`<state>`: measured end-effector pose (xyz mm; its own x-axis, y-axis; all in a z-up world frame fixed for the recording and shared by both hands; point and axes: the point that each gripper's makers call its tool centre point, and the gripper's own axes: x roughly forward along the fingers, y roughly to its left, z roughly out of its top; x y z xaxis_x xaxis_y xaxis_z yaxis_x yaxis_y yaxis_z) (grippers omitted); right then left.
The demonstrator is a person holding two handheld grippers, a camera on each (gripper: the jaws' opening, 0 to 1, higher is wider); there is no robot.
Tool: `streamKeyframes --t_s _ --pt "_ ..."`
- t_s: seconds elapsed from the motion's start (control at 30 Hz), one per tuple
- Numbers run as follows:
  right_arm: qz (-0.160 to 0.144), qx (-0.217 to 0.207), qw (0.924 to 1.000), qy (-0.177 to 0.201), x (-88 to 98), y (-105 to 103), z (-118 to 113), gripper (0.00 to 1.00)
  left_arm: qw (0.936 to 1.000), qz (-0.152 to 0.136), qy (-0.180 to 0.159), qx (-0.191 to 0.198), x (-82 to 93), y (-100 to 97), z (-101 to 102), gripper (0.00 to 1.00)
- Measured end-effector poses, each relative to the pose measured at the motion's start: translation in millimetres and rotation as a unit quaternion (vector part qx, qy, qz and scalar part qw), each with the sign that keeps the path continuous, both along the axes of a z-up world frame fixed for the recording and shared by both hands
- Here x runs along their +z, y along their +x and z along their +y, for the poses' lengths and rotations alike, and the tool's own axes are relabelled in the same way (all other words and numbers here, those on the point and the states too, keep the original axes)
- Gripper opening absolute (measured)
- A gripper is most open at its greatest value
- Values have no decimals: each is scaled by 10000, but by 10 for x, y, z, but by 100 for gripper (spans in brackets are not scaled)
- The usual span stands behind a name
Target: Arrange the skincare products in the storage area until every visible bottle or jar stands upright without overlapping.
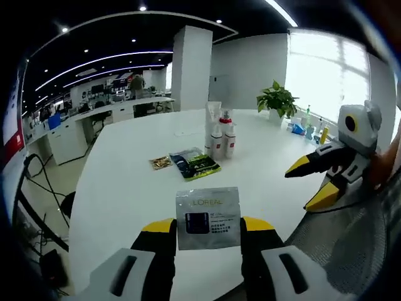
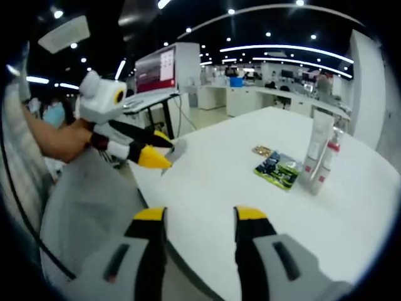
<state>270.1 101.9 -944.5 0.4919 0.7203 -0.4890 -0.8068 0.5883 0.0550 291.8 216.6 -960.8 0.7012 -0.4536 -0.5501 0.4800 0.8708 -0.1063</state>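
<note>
Left gripper holds a sachet short of the upright bottles.

The flat silver L'Oréal sachet [image 1: 207, 217] is pinched between the left gripper [image 1: 207, 226] fingers, over the near edge of the round white bench [image 1: 125, 169]. The white red-capped bottles [image 1: 222, 139] stand upright straight ahead, well apart, beyond a green packet [image 1: 195, 164]. The right gripper [image 2: 197, 216] hangs open and empty, off to the side. An open-plan office lies around.

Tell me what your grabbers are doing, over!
Left gripper shut on silver L'Oreal sachet. Right gripper open, empty. White red-capped bottles upright on round white table. Nothing blocking.
</note>
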Motion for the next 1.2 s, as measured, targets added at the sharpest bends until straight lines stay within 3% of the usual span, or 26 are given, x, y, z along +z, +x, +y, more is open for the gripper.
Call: streamKeyframes --t_s 0.43,0.6,0.63,0.7,0.8,0.87,0.97,1.13,1.2 --pt "119 -91 9999 45 -5 25 -20 40 9996 -25 164 -238 -26 -39 -45 41" --pt "626 -165 9971 403 3 20 3 44 9994 -113 169 -266 4 -41 -56 41" --pt "603 -165 9968 495 34 32 13 43 9994 -112 172 -293 2 -42 -66 41" --pt "904 -199 9927 776 56 1 66 43 9991 -107 157 -391 2 -60 -100 41" --pt "1393 -370 9790 1440 138 41 200 41 9982 -124 256 -527 -17 -97 -144 41" --pt "1611 -299 9742 1555 116 49 301 41 9971 -191 428 -594 -21 -104 -150 41" --pt "1888 -204 9670 1697 86 48 425 40 9964 -253 406 -702 1 -112 -191 41" --pt "2485 -461 9428 2173 57 93 517 37 9943 -280 416 -938 8 -160 -274 41" --pt "2530 -506 9400 2231 47 108 521 34 9939 -269 411 -984 2 -163 -283 41"
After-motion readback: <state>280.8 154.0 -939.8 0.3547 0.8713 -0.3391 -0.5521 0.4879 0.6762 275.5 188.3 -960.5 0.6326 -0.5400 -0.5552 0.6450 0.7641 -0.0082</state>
